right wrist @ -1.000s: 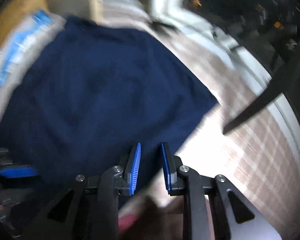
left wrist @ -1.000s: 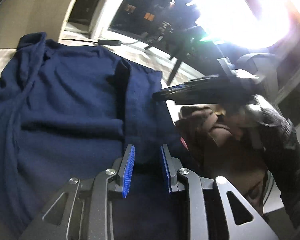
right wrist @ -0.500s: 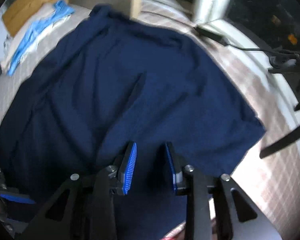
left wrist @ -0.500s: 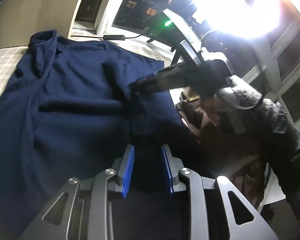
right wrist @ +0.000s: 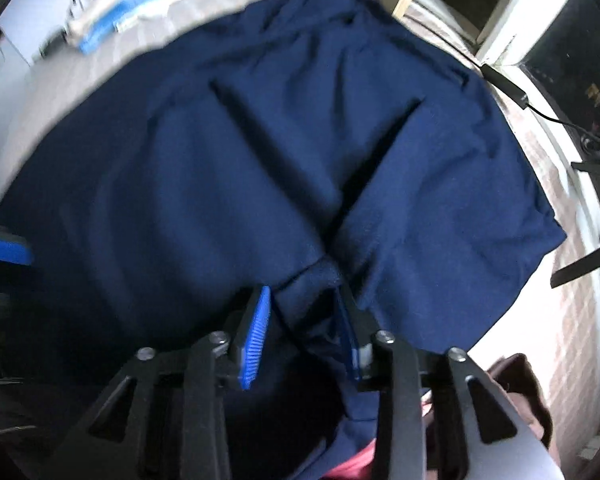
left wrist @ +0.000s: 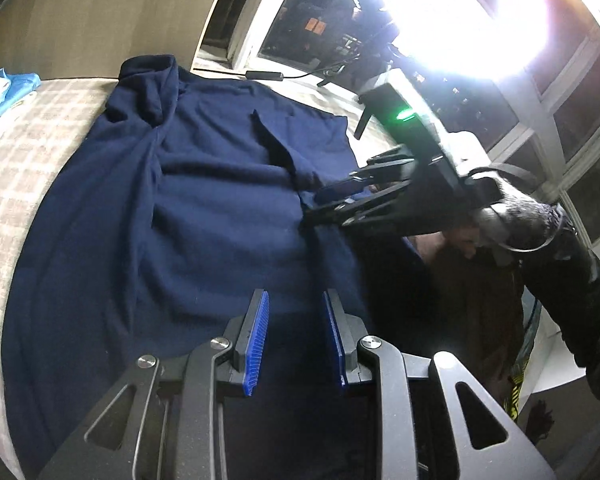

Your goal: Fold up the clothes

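Observation:
A navy garment (left wrist: 200, 220) lies spread on a checked surface (left wrist: 28, 152), collar at the far end. My left gripper (left wrist: 296, 300) hovers at its near part, pads apart, with no cloth visibly pinched between them. My right gripper (left wrist: 312, 216) reaches in from the right, pointing steeply down at the end of a raised fold (left wrist: 276, 148). In the right wrist view the right gripper (right wrist: 302, 300) has its jaws opening, with a bunched ridge of the garment (right wrist: 260, 140) between them and a gap at the left pad. One left gripper pad (right wrist: 4, 250) shows at the left edge.
Folded blue and white items (left wrist: 0, 92) lie at the far left. A black adapter with its cable (left wrist: 264, 75) lies along the window side. A glaring light (left wrist: 460, 12) washes out the upper right. The person's dark sleeve (left wrist: 572, 272) crosses at right.
The right gripper swung in from the right edge to the middle of the garment, rolled, and widened its jaws around a fold. The left gripper shifted, so more of the garment shows.

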### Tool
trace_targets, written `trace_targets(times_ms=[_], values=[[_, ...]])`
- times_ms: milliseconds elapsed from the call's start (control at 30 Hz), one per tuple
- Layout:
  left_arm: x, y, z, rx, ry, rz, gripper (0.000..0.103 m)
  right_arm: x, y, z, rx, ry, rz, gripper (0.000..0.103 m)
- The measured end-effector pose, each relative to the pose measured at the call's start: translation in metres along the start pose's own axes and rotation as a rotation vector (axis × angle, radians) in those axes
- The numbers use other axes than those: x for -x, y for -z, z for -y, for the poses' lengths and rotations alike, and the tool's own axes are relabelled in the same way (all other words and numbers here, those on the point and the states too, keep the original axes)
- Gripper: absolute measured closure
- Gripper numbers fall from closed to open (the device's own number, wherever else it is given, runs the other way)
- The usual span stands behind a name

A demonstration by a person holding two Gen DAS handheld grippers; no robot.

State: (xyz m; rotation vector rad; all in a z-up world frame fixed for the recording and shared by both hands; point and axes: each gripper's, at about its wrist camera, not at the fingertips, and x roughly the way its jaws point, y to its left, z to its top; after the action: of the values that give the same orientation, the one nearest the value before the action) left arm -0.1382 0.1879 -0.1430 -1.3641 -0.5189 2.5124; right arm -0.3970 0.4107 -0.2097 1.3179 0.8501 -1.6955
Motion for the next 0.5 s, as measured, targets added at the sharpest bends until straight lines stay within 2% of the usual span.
trace_targets(times_ms=[100, 133, 167, 200, 267, 333, 367, 400, 433, 500], values=[[0.005, 0.004, 0.003, -0.012, -0.001, 0.006, 0.077, -0.001, 0.001, 0.01, -0.036, -0.003, 0.001, 0.071], [0.007, 0.004, 0.003, -0.013, 0.001, 0.009, 0.077, -0.001, 0.001, 0.016, -0.056, -0.01, 0.001, 0.085], [0.008, 0.005, 0.003, -0.012, 0.0, 0.011, 0.077, 0.0, 0.002, 0.023, -0.085, -0.044, 0.005, 0.093], [0.011, 0.006, 0.003, -0.012, 0.0, 0.013, 0.077, 0.001, 0.003, 0.029, -0.11, -0.07, 0.009, 0.096], [0.013, 0.008, 0.003, -0.009, 0.0, 0.016, 0.077, 0.003, 0.005, 0.041, -0.166, -0.143, 0.025, 0.097], [0.016, 0.01, 0.003, -0.008, 0.006, 0.018, 0.077, 0.007, 0.006, 0.048, -0.213, -0.271, 0.048, 0.097], [0.016, 0.011, 0.003, -0.009, 0.01, 0.015, 0.077, 0.008, 0.007, 0.05, -0.225, -0.334, 0.055, 0.096], [0.016, 0.012, 0.004, -0.01, 0.011, 0.01, 0.077, 0.009, 0.006, 0.049, -0.209, -0.355, 0.045, 0.091], [0.016, 0.014, 0.006, -0.014, 0.015, 0.001, 0.077, 0.009, 0.006, 0.047, -0.194, -0.357, 0.028, 0.077], [0.016, 0.02, 0.012, -0.025, 0.029, -0.022, 0.077, 0.018, 0.009, 0.055, -0.209, -0.305, 0.05, 0.06]])
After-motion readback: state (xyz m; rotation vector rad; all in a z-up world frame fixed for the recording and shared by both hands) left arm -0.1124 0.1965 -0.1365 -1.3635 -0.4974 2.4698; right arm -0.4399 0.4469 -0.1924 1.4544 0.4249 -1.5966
